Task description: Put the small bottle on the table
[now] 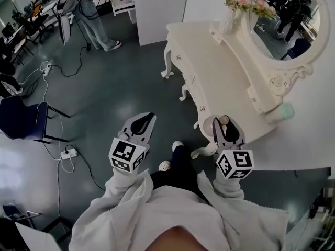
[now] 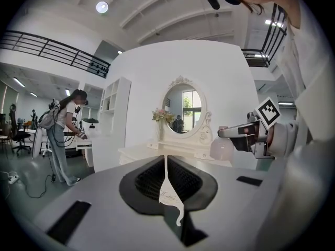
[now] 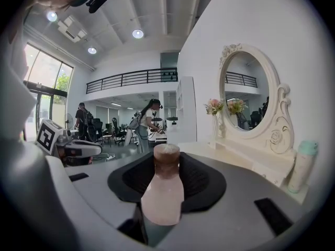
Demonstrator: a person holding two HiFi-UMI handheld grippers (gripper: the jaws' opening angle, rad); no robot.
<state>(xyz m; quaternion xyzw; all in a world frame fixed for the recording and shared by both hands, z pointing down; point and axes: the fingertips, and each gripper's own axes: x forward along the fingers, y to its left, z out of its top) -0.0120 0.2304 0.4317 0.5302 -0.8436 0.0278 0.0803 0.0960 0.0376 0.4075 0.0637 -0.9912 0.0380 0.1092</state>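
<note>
The small bottle [image 3: 162, 192], pale pink with a brownish cap, sits upright between the jaws of my right gripper [image 3: 163, 174], which is shut on it. In the head view the bottle [image 1: 223, 120] is held beside the front corner of the white dressing table [image 1: 209, 72], above the floor and level with the table's edge. My left gripper [image 1: 142, 123] hangs over the dark floor to the left, its jaws pressed together with nothing between them. From the left gripper view the bottle [image 2: 222, 149] shows at the right.
On the dressing table stand an oval mirror [image 1: 285, 20], a vase of pink flowers [image 1: 238, 5] and a teal-capped bottle [image 1: 286, 111]. A person [image 1: 97, 14] works at a white stand at the far left. Cables [image 1: 68, 153] and a blue chair [image 1: 23, 120] lie on the floor.
</note>
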